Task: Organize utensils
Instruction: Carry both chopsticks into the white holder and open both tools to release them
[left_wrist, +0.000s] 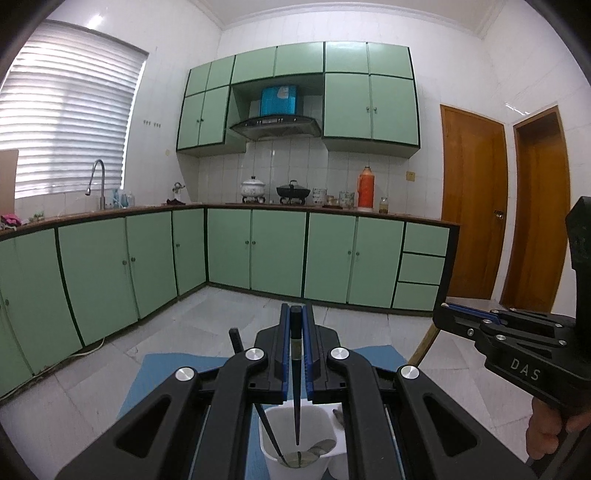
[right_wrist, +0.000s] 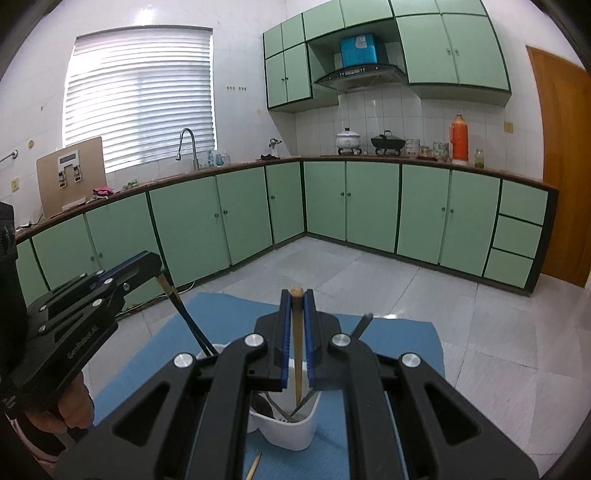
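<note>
Both grippers hold a chopstick over the white holder.

The left gripper is closed on a black chopstick, whose tip points down into the white holder on the blue mat. The right gripper is closed on a wooden chopstick above its own compartment. Another wooden chopstick lies on the mat beside the holder.

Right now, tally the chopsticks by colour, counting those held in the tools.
Black: 2, the held black chopstick in the left tool, the leaning black chopstick in the white holder.
Wooden: 2, the held wooden chopstick in the right tool, the loose wooden chopstick on the blue mat.
Total: 4
</note>
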